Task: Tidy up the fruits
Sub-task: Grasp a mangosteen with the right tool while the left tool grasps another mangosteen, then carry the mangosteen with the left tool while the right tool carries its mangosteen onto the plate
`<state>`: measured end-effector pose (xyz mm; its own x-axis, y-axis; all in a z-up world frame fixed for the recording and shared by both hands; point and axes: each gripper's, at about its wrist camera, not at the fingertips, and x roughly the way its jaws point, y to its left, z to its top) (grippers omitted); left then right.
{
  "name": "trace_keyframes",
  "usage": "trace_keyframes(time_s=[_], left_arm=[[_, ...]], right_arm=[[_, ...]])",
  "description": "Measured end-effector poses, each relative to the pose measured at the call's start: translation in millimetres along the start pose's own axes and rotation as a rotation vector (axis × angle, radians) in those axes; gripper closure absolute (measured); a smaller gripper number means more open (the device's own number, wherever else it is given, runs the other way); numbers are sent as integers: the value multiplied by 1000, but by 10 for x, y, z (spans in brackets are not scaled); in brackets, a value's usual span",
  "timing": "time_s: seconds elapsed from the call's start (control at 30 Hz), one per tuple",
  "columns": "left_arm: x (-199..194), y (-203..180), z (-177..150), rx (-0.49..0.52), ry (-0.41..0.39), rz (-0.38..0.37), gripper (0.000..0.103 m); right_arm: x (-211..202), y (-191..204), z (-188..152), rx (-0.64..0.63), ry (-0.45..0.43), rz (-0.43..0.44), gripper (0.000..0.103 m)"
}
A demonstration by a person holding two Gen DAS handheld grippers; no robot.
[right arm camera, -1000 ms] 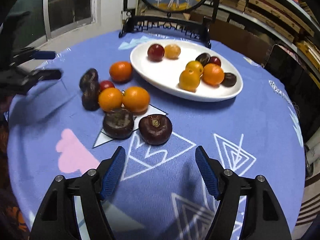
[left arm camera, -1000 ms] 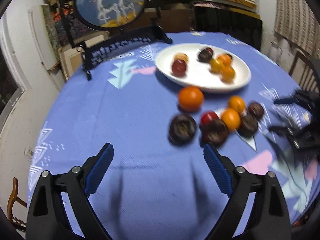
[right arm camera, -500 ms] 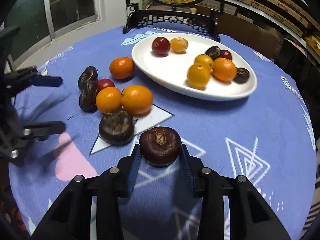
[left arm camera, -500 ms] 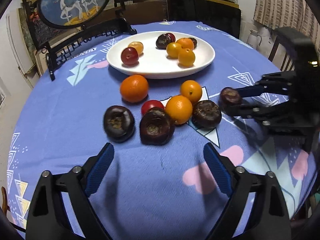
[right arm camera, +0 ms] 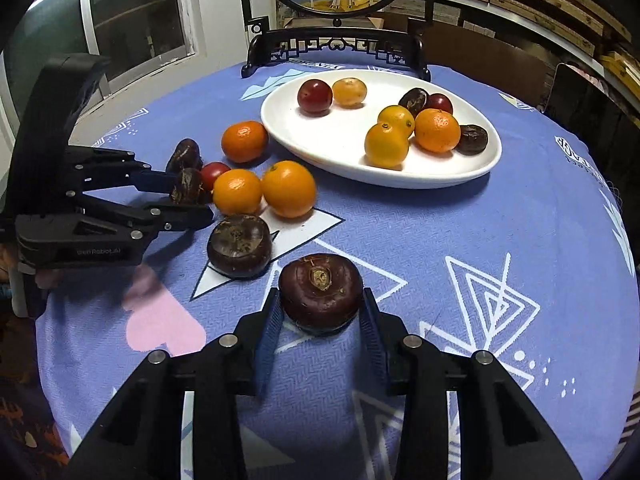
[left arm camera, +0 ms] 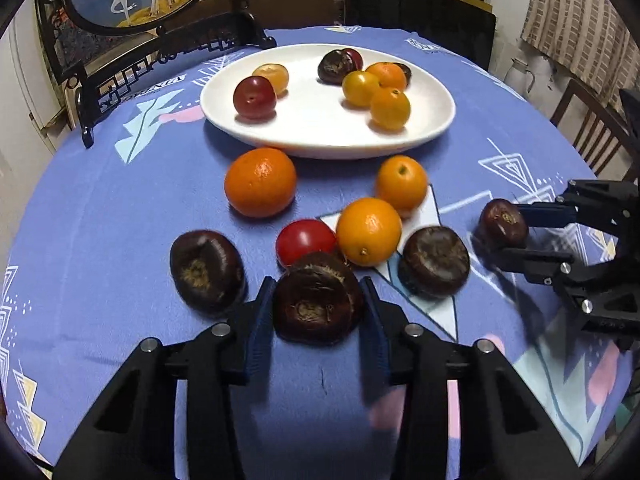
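A round tabletop (left arm camera: 100, 208) under a blue cloth with white triangles and pink patches fills both views, with a dark carved stand (right arm camera: 336, 46) holding a round deer picture at its far edge and shelves behind.

Near the front of the cloth, the left gripper (left arm camera: 318, 308) has just been closing, and its blue fingers (left arm camera: 260, 320) now press on both sides of a dark brown fruit (left arm camera: 316, 298) that sits on the cloth. The right gripper (right arm camera: 320, 312) is likewise clamped on a second dark fruit (right arm camera: 320, 290), stem scar upward, also resting on the cloth; in the left wrist view this gripper (left arm camera: 508, 236) shows at the right edge with that fruit (left arm camera: 502, 222) between its fingers.

Around the left gripper's fruit lie the loose ones: a red tomato-like fruit (left arm camera: 304, 240) touching it from behind, an orange (left arm camera: 368, 232) just beside that, another dark fruit (left arm camera: 206, 270) to the left, and a further dark one (left arm camera: 434, 262) to the right. A smaller orange (left arm camera: 402, 184) and a larger tangerine (left arm camera: 260, 182) lie farther back, near the plate.

The white oval plate (left arm camera: 320, 136) stands beyond them, holding a dark red plum (left arm camera: 255, 97), a pale orange fruit (left arm camera: 272, 76), three orange-yellow citrus (left arm camera: 390, 108) and some dark fruits (left arm camera: 334, 66) at its far side.
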<state>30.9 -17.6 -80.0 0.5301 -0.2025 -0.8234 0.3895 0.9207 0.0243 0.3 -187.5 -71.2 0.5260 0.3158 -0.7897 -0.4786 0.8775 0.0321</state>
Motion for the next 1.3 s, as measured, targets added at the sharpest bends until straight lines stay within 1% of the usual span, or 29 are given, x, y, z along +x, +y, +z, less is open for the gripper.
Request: trace_keyframes(time_s=[0.1, 0.2, 0.27, 0.43, 0.6, 0.7, 0.77, 0.83, 0.93, 1.1, 1.3], left_arm=[[-109, -24, -79, 0, -14, -2, 62], [-236, -101, -142, 19, -43, 33, 62], [-297, -153, -173, 23, -55, 40, 62], [-411, -236, -245, 30, -79, 59, 62], [-636, -220, -251, 8, -128, 55, 62], [-740, -198, -217, -3, -162, 92, 62], [-812, -171, -192, -24, -187, 117, 62], [-858, -149, -152, -49, -201, 134, 62], [-887, -149, -86, -64, -219, 180, 62], [-860, -221, -47, -43, -231, 202, 62], [-758, -256, 0, -20, -208, 195, 62]], right_arm=[[-26, 30, -38, 25, 0, 22, 63], [-66, 101, -70, 55, -16, 54, 63], [-95, 169, -100, 73, -25, 84, 63], [-185, 315, -172, 64, -36, 69, 63], [-307, 337, -228, 83, -57, 58, 63], [-447, 347, -243, 108, -100, 66, 63], [-593, 368, -240, 123, -149, 74, 63], [-755, 408, -219, 127, -209, 65, 63], [-889, 446, -158, 122, -257, 61, 63], [-840, 459, -111, 110, -245, 55, 63], [-714, 422, -116, 115, -212, 62, 63]])
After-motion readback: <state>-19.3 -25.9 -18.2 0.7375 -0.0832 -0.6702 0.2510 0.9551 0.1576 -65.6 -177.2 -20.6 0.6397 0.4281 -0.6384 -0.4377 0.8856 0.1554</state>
